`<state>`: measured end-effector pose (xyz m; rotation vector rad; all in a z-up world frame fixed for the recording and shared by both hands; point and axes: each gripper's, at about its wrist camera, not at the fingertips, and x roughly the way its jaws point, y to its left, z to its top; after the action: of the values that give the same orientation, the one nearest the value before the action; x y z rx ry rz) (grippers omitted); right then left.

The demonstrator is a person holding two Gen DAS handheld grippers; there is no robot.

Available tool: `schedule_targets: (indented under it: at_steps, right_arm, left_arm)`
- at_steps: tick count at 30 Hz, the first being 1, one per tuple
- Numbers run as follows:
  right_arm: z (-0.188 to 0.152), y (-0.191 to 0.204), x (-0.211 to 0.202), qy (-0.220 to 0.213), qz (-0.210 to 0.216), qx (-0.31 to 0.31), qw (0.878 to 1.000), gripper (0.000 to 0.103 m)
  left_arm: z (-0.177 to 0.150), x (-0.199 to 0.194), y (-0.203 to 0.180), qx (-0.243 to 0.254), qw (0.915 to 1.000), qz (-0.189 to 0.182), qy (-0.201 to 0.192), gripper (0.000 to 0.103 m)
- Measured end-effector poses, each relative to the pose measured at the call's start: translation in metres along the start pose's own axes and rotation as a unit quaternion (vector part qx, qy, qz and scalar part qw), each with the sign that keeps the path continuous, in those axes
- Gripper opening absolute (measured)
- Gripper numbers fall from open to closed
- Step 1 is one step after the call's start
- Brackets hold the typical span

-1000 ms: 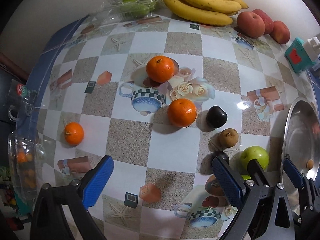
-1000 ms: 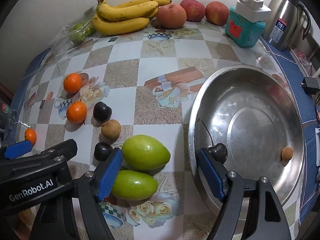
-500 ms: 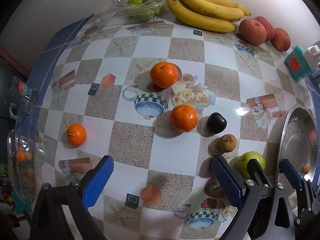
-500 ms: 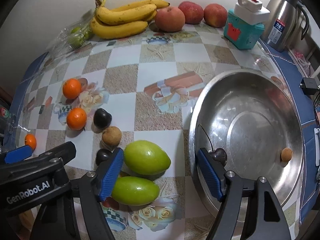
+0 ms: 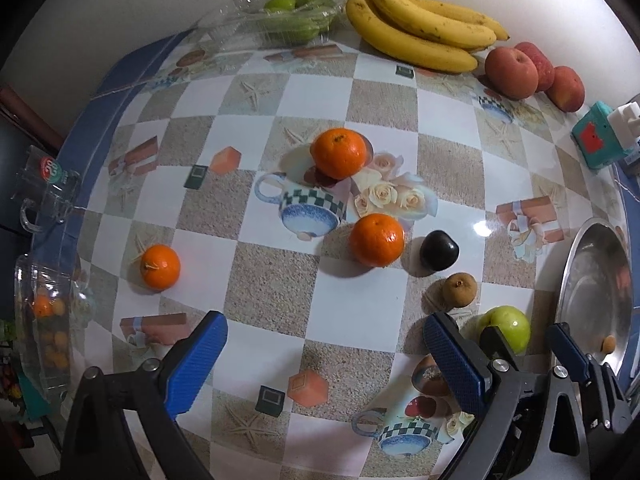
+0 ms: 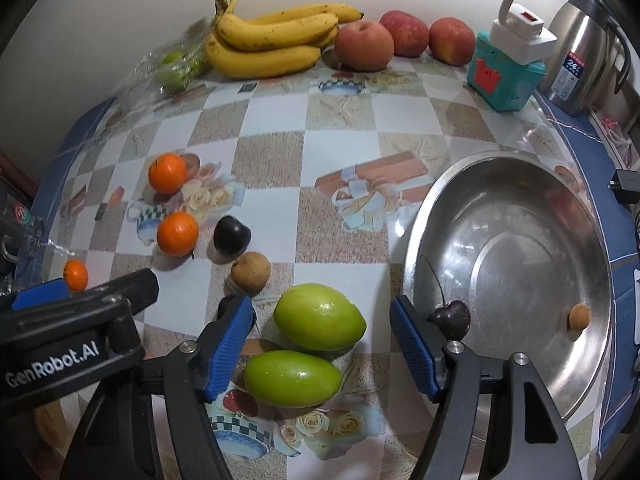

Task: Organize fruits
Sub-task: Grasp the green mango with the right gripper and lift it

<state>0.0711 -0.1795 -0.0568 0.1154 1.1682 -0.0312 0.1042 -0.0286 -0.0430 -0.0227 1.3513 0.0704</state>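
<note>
Two green fruits lie side by side on the checked tablecloth, the farther one (image 6: pixel 320 322) and the nearer one (image 6: pixel 292 378). My right gripper (image 6: pixel 322 320) hangs over them with its jaws closing; both fruits are between the blue pads, which do not touch them. To their right the steel bowl (image 6: pixel 520 240) holds a dark cherry (image 6: pixel 450 318) and a small brown fruit (image 6: pixel 579 317). My left gripper (image 5: pixel 326 326) stands open over bare cloth with nothing between its fingers. Three oranges (image 5: pixel 377 239) (image 5: pixel 339 153) (image 5: pixel 160 266), a dark plum (image 5: pixel 439 250) and a brown fruit (image 5: pixel 460 289) lie ahead of it.
Bananas (image 6: pixel 272 40), red apples (image 6: pixel 363 45) and a clear pack of green fruit (image 5: pixel 288 20) line the back wall. A teal box (image 6: pixel 506 76) and a steel kettle (image 6: pixel 580 60) stand at the back right. Glass cups (image 5: pixel 44 196) sit at the left edge.
The right gripper's jaws have narrowed a little around the green fruits. Both hands have stayed almost where they were.
</note>
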Motion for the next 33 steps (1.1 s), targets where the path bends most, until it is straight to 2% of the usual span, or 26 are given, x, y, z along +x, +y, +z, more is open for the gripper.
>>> schedule_targets:
  at_steps: [7,11,14,26,33]
  right_arm:
    - [-0.001,0.002,0.010,0.011,-0.006,-0.004,1.000,0.070]
    - [-0.001,0.004,0.017,0.016,-0.010,-0.006,1.000,0.062]
    - [-0.001,0.006,0.019,0.019,-0.016,-0.012,1.000,0.059]
    - [-0.001,0.002,0.024,0.012,-0.012,0.002,1.000,0.056]
    - [-0.002,0.001,0.021,0.003,-0.011,0.004,1.000,0.055]
  left_arm:
    - [-0.002,0.010,-0.004,0.003,0.9999,-0.003,0.013,0.100]
    - [-0.002,0.019,-0.004,-0.009,0.9995,-0.019,0.024,0.100]
    - [-0.003,0.027,0.000,-0.021,0.9986,-0.030,0.039,0.100]
    - [-0.002,0.026,0.001,-0.028,0.9985,-0.032,0.036,0.100]
    - [0.000,0.022,0.018,-0.047,0.9971,-0.048,0.036,0.100]
